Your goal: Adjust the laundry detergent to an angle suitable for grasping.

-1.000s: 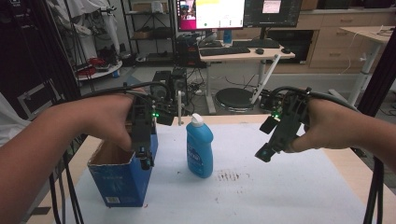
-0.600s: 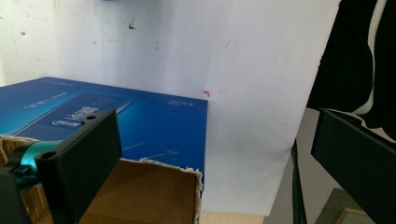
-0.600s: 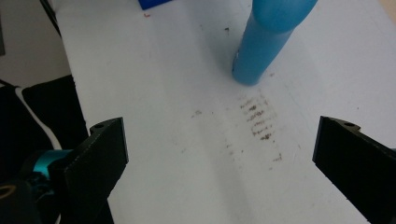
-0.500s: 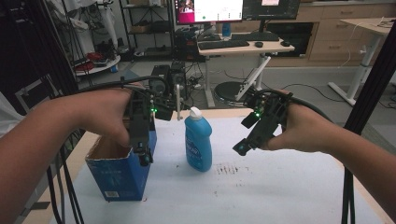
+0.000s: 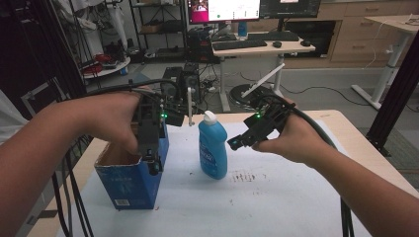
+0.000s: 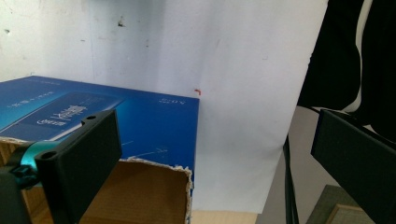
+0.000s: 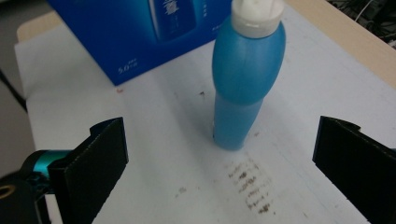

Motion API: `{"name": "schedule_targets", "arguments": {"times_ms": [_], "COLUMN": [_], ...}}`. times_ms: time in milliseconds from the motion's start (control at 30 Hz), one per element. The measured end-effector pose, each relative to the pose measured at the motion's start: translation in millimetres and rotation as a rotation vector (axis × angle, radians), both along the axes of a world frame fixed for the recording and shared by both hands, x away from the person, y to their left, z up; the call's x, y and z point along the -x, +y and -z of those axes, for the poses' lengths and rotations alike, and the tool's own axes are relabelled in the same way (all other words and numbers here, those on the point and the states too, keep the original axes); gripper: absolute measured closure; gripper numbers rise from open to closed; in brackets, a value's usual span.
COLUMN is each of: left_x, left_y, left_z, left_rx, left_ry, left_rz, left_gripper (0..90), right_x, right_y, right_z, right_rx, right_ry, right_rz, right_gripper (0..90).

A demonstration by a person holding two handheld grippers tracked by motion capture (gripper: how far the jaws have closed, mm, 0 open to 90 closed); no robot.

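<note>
Right gripper (image 5: 236, 143) hovers just beside the bottle (image 5: 213, 146), jaws spread wide, nothing held. Bottle stands upright on the white sheet (image 5: 276, 207), near the box (image 5: 129, 181) but apart from it. Left gripper (image 5: 153, 164) sits over the box's torn open top, jaws wide, one jaw across the wall, gripping nothing.

Risks, as judged:
- Bottle is tall and narrow; a one-sided jaw bump likely tips it.
- A high grip on the rounded shoulder may slip.
- Box unclamped; may slide.

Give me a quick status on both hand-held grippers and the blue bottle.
Left hand-held gripper open over blue box edge. Right hand-held gripper open, beside blue bottle, not touching. Bottle upright on white sheet. Nothing between.
</note>
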State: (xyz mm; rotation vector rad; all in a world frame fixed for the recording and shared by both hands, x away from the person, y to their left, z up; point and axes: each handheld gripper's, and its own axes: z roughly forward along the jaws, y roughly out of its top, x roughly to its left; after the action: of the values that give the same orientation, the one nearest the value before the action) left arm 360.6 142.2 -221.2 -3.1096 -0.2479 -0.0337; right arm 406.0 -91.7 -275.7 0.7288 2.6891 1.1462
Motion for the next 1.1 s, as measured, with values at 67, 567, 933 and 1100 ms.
{"name": "schedule_targets", "arguments": {"times_ms": [67,567,933,1100], "left_x": [0.9,-1.0,0.2,-1.3], "left_y": [-1.3,2.8,3.2,4.5], "left_z": [-0.5,1.3,3.1,4.5], "left_rx": [0.003,0.011,0.008,0.011], "left_ry": [0.0,0.005,0.01,0.012], "left_rz": [0.005,-0.006,-0.001,-0.006], "left_gripper": [1.6,1.7,1.7,1.6], "right_x": [-4.4,-20.4,-33.7,-38.2], "right_y": [1.7,20.3,34.5,38.8], "right_z": [5.0,30.6,46.7,52.5], "right_rx": [-0.036,-0.088,-0.136,-0.149], "right_ry": [0.015,-0.002,0.012,0.008], "right_rz": [0.02,0.156,0.197,0.208], "right_gripper": [2.2,2.3,2.2,2.3]}}
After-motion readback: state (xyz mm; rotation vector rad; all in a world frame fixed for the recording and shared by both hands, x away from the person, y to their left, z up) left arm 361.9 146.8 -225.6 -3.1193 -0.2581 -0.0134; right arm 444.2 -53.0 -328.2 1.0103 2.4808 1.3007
